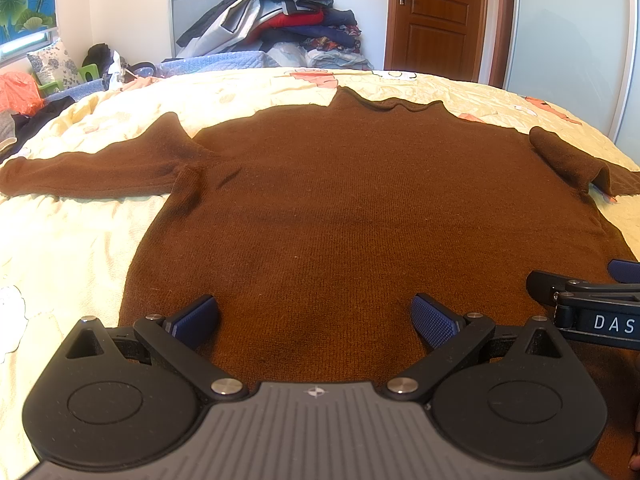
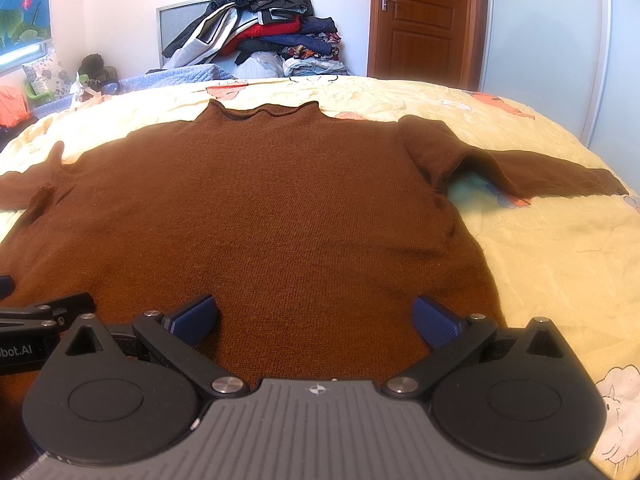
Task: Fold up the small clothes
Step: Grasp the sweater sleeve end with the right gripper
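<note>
A brown knitted sweater (image 1: pixel 352 200) lies flat on the bed, collar away from me, both sleeves spread out to the sides. It also fills the right wrist view (image 2: pixel 256 208). My left gripper (image 1: pixel 314 318) is open and empty, over the sweater's lower left part near the hem. My right gripper (image 2: pixel 314 318) is open and empty, over the lower right part near the hem. The right gripper's side shows in the left wrist view (image 1: pixel 588 304), and the left gripper's side shows at the left edge of the right wrist view (image 2: pixel 36 328).
The bed has a pale yellow quilt (image 1: pixel 72 248) with cartoon prints. A pile of clothes (image 1: pixel 280 20) is stacked against the far wall. A brown door (image 1: pixel 436 16) is at the back right. Cushions and clutter (image 1: pixel 48 68) sit at the far left.
</note>
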Motion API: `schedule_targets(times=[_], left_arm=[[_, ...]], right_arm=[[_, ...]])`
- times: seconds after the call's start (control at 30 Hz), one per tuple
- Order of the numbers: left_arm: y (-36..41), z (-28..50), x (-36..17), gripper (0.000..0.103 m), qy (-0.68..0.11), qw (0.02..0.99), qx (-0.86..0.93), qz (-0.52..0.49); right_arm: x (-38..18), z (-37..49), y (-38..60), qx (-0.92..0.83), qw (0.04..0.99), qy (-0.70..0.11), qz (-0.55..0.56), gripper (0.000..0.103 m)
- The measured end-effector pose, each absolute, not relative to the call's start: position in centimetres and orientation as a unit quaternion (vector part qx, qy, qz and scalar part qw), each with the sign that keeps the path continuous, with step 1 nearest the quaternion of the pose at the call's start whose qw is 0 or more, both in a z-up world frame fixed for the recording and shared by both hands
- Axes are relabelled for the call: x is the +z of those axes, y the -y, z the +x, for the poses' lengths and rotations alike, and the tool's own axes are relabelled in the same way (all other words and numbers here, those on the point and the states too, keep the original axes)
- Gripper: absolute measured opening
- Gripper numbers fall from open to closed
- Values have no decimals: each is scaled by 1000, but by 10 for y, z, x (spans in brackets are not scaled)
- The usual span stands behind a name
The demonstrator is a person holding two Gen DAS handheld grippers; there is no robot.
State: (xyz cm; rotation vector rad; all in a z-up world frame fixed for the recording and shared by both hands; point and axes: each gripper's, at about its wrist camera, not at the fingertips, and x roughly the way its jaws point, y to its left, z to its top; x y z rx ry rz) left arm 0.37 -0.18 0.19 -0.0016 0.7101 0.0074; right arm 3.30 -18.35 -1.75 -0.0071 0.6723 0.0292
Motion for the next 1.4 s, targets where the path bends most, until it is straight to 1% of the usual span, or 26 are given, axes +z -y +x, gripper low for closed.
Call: schedule_targets(times=[0.3, 0.33, 0.4, 0.5, 0.53, 0.63, 0.77, 0.83, 0.97, 1.03, 1.13, 1.17, 1.2, 1.23, 1.27, 1.33, 1.37, 1.4], left_arm=[[2, 3, 2, 103, -348, 938, 3, -1], [2, 3, 2, 103, -348, 938, 3, -1], [2, 4, 2, 103, -348, 938, 3, -1], [2, 3, 2, 103, -348, 938, 4, -1], [2, 3, 2, 103, -348, 938, 3, -1], [2, 3, 2, 103, -348, 938, 4, -1], [2, 3, 2, 103, -347, 938, 4, -1], [2, 3, 2, 103, -348, 938, 4, -1], [2, 4, 2, 103, -348, 938, 4, -1], [2, 3, 2, 103, -348, 938, 4, -1], [2, 4, 2, 103, -348, 938, 4, -1], [2, 3, 2, 103, -348, 938, 4, -2], [2, 3, 2, 103, -347, 938, 4, -2], [1, 3, 2, 103, -347, 938, 4, -2], [1, 3, 2, 103, -347, 938, 4, -2], [1, 3, 2, 103, -347, 938, 3, -2], [1, 3, 2, 103, -347, 938, 3, -2], [1, 3, 2, 103, -347, 938, 3, -3]], right_arm=[[-14, 34, 187, 25, 942, -335, -2, 103], [-11, 36, 192, 33, 942, -335, 15, 103], [3, 37, 222, 37, 946, -311, 88, 103], [24, 41, 296, 33, 948, -224, 224, 103], [29, 44, 319, 25, 945, -207, 251, 103], [37, 67, 401, -40, 927, -207, 310, 103], [27, 90, 502, -102, 897, -197, 382, 103], [16, 100, 546, -122, 871, -202, 430, 94], [-7, 120, 586, -122, 838, -202, 492, 89], [-16, 133, 595, -123, 831, -212, 499, 81], [-16, 149, 600, -133, 835, -205, 493, 80], [-16, 154, 602, -131, 837, -206, 489, 78], [-18, 159, 601, -130, 840, -207, 485, 68], [-19, 164, 601, -132, 842, -212, 479, 53], [-22, 166, 601, -137, 843, -216, 474, 45], [-29, 165, 606, -148, 840, -217, 474, 11], [-32, 162, 611, -155, 838, -216, 477, 9], [-35, 159, 612, -155, 835, -207, 486, 10]])
